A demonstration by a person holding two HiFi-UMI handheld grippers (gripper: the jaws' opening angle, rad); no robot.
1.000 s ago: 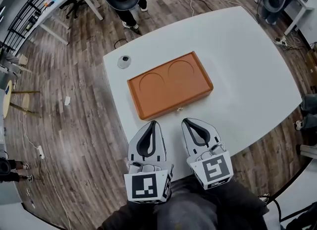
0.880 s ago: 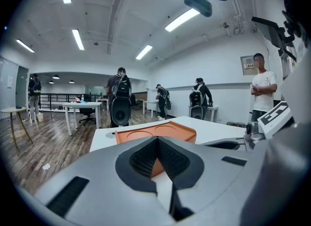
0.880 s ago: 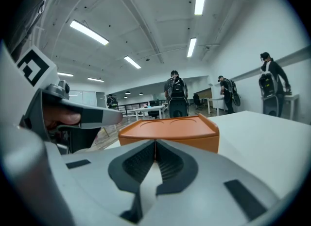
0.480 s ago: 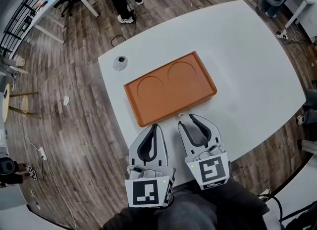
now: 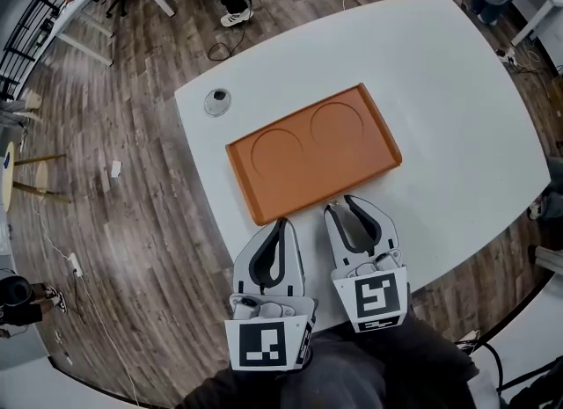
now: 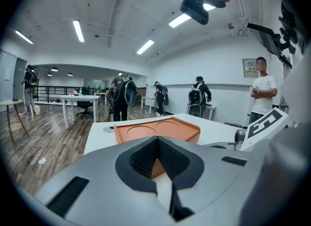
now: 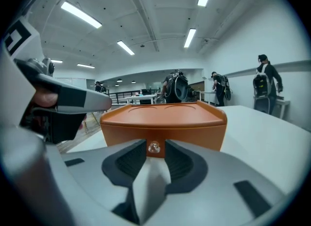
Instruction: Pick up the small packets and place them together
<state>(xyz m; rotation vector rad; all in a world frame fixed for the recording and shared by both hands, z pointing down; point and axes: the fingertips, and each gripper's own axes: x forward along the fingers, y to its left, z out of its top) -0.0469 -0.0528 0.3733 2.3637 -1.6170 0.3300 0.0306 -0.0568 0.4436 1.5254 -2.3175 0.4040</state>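
Now right gripper (image 7: 154,148), jaws just opening, around orange box (image 5: 312,148) knob (image 7: 154,147), seemingly clear.

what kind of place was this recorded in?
Probably an open-plan office or lab: a white table on a wood-look floor, more desks behind, ceiling strip lights, and several standing people wearing backpacks.

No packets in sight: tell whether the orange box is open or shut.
Shut: the orange box has its top flush, no gap showing.
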